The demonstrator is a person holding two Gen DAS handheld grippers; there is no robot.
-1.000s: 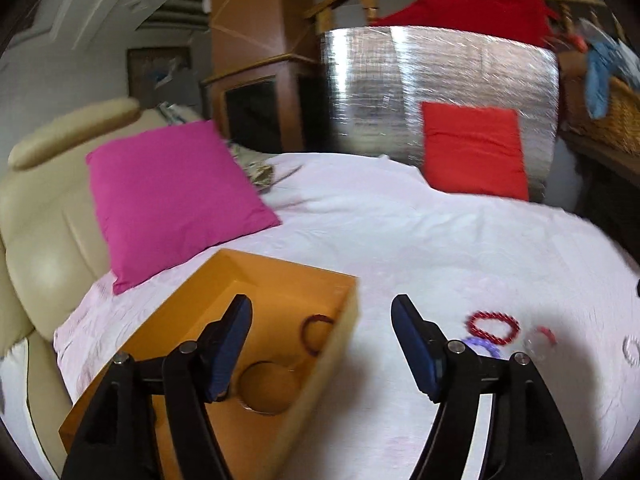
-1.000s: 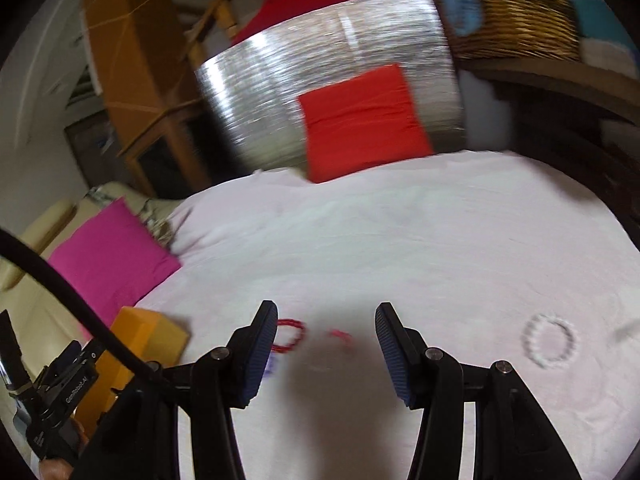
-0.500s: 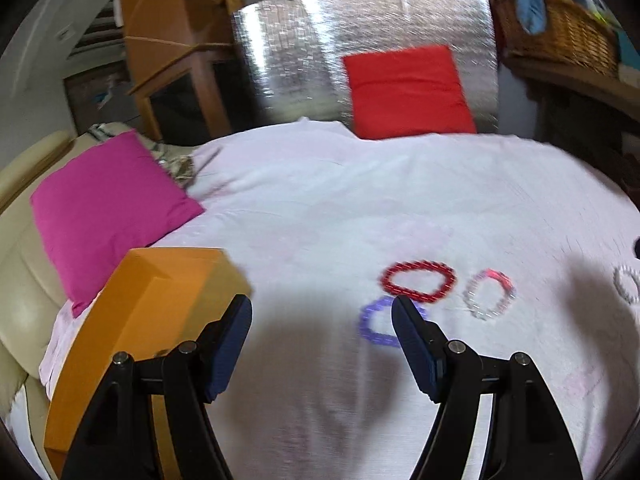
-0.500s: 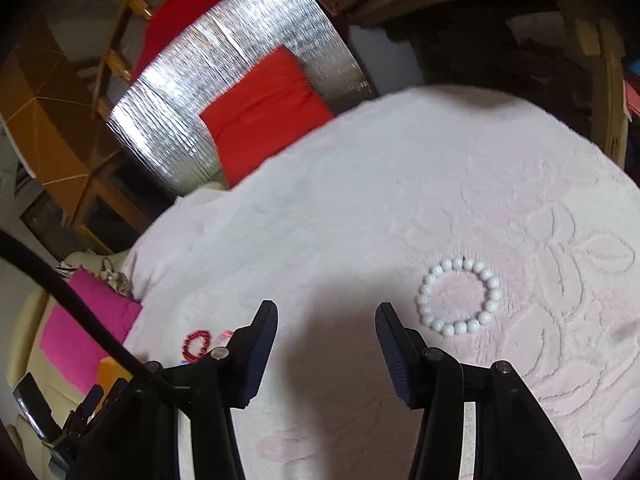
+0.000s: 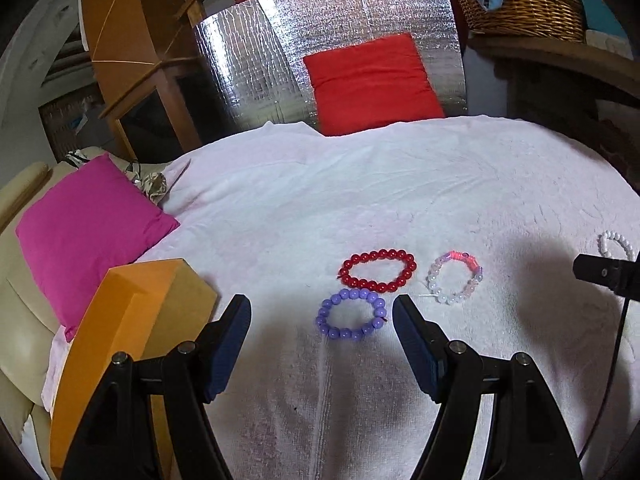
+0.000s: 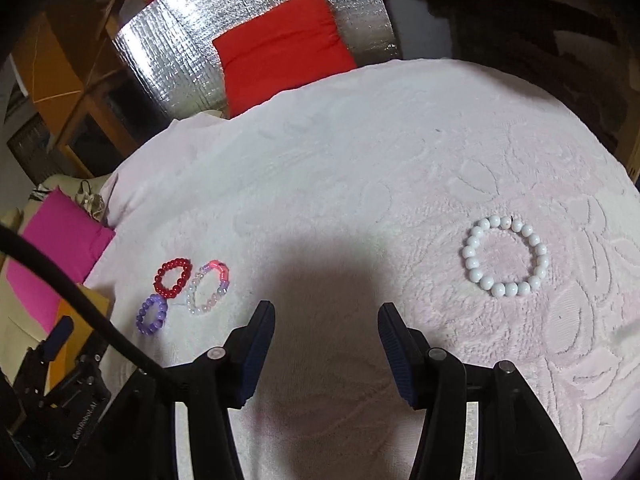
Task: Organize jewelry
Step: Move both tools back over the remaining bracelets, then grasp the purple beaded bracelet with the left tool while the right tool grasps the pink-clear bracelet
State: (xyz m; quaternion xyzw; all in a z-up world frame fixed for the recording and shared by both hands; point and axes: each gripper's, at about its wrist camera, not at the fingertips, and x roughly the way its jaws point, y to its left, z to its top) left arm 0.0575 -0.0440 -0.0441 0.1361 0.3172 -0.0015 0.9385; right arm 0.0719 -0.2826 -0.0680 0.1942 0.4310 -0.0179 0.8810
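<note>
Several bead bracelets lie on the white towel-covered table. A purple bracelet (image 5: 352, 313) lies just ahead of my open, empty left gripper (image 5: 321, 330). A red bracelet (image 5: 378, 270) and a pink-and-white bracelet (image 5: 455, 279) lie just beyond it. A white bracelet (image 6: 504, 256) lies ahead and to the right of my open, empty right gripper (image 6: 326, 332); it shows at the right edge of the left wrist view (image 5: 616, 244). An orange box (image 5: 120, 320) stands to the left of the left gripper, its inside hidden.
A pink cushion (image 5: 84, 232) lies on a beige sofa at the left. A red cushion (image 5: 372, 80) leans on a silver foil panel (image 5: 280, 52) behind the table. A wicker basket (image 5: 524, 4) sits on a shelf at the back right.
My left gripper has swung right from over the orange box to the bracelets and come closer to them. My right gripper has swung right toward the white bracelet.
</note>
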